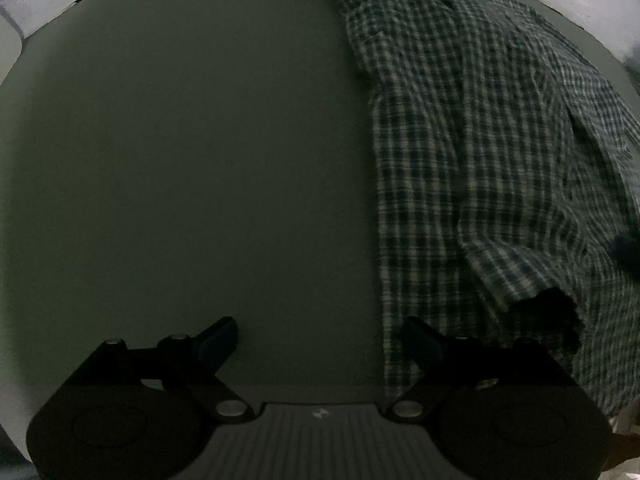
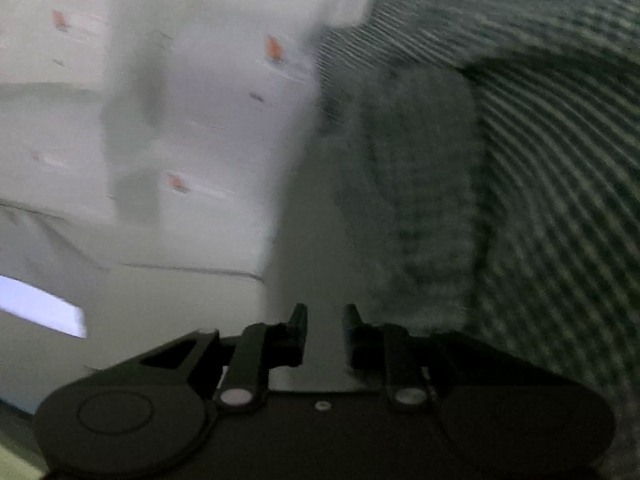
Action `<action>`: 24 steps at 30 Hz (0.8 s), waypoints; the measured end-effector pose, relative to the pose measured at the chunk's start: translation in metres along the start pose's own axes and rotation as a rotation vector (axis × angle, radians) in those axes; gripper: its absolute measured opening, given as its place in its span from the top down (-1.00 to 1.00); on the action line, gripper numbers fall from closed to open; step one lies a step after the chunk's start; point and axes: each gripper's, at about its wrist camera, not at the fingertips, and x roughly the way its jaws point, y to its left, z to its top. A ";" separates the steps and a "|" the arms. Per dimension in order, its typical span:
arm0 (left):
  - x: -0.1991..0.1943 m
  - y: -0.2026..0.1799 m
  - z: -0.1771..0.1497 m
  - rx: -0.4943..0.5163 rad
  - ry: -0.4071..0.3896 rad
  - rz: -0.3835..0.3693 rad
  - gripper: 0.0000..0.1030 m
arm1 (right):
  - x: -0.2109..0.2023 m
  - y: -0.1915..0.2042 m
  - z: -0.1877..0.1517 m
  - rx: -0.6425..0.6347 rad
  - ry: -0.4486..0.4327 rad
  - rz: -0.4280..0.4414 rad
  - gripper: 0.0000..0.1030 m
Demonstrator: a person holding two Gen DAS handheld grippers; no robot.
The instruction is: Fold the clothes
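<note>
A green and white checked shirt (image 1: 480, 152) lies on a grey-green table (image 1: 192, 152), filling the right half of the left wrist view, with a sleeve cuff (image 1: 548, 316) folded across it. My left gripper (image 1: 320, 340) is open and empty just above the table, its right finger at the shirt's left edge. The right wrist view is blurred. The shirt (image 2: 520, 160) fills its right side. My right gripper (image 2: 325, 320) is open with a narrow gap and holds nothing, at the shirt's edge.
The table's far rim (image 1: 80, 0) curves along the top, with a pale wall behind. White boxes with orange marks (image 2: 224, 92) stand beyond the table's edge in the right wrist view. A bright white strip (image 2: 40, 308) lies at the lower left.
</note>
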 end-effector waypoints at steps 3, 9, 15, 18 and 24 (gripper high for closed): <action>0.001 0.003 0.002 -0.013 0.004 0.009 -0.74 | 0.009 -0.001 0.002 -0.008 0.044 -0.070 0.64; -0.004 0.004 0.014 -0.054 -0.016 0.016 -0.74 | 0.028 -0.003 0.006 -0.025 0.132 -0.209 0.55; -0.022 -0.023 0.043 -0.028 -0.121 -0.042 -0.75 | -0.005 -0.015 0.044 -0.076 0.035 -0.313 -0.37; -0.026 -0.046 0.050 0.017 -0.172 -0.041 -0.75 | -0.029 -0.022 0.068 -0.107 -0.043 -0.359 -0.95; -0.036 -0.082 0.079 0.030 -0.286 -0.076 -0.82 | -0.078 -0.037 0.116 -0.169 -0.200 -0.450 -0.99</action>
